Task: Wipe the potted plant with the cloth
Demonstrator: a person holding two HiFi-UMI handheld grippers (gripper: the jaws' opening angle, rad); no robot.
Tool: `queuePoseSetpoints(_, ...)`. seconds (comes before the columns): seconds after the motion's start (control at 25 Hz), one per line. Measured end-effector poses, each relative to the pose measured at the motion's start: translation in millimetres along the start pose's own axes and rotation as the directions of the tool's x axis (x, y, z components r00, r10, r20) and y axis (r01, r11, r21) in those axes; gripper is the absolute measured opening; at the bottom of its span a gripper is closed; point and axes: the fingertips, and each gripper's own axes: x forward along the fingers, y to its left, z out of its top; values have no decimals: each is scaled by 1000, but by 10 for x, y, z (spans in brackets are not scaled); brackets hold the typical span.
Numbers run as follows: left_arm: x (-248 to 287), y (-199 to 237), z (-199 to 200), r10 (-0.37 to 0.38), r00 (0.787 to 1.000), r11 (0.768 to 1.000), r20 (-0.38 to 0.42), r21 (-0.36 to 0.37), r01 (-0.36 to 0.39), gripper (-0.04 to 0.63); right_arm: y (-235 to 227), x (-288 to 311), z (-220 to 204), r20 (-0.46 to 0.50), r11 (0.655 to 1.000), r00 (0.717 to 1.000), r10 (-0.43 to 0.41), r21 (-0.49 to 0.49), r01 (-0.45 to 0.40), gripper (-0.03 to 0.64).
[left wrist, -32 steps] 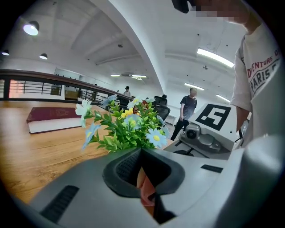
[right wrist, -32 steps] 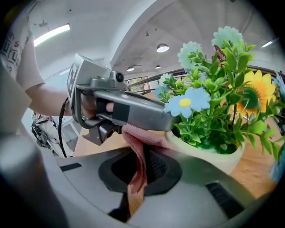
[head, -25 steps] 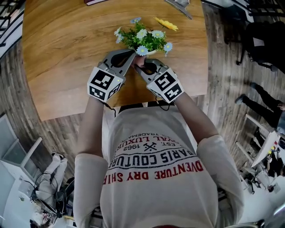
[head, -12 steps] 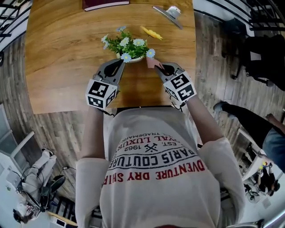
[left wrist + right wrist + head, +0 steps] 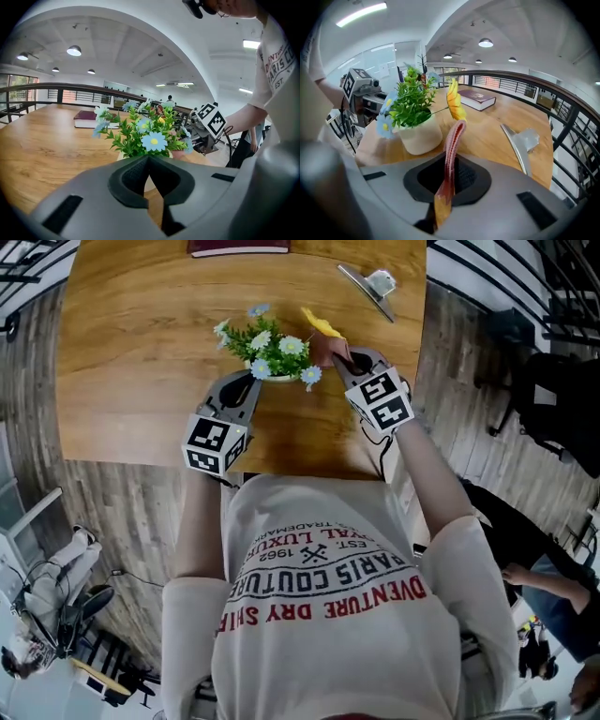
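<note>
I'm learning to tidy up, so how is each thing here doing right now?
potted plant: upright on the table.
left gripper: jaws shut, nothing between them.
right gripper: jaws shut on the cloth.
cloth: pinched, sticking up beside the pot.
book: closed, lying flat.

Book [image 5: 238,247] partly beyond top edge

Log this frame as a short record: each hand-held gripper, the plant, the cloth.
plant: green potted plant with blue flowers, cream pot, upright on wooden table
left hand-held gripper: shut, empty, by the pot
right hand-held gripper: shut on pink cloth
cloth: at plant's right side; contact unclear
also on table: dark red book
</note>
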Motion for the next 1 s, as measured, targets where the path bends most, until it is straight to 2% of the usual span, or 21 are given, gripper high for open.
queuePoseSetpoints(0.2, 26, 36, 36, 24, 1000, 999, 16, -35, -23, 16, 61, 300, 305, 42, 986, 997, 67, -153, -60, 35)
queuePoseSetpoints(0.52, 48, 91, 80, 24, 999, 997, 40, -71, -21, 15, 149, 582, 632, 44, 923, 974, 222, -332, -195, 37)
queuePoseSetpoints(0.8, 79, 92, 107, 26, 999, 997, 41, -73, -23, 15, 279, 543, 906, 95, 861, 928, 360, -417, -291, 35)
queuePoseSetpoints(1.0, 86, 108, 115, 11, 999, 997, 42, -83, -8, 15, 334, 539, 967, 39, 821, 902, 430, -434, -372, 35)
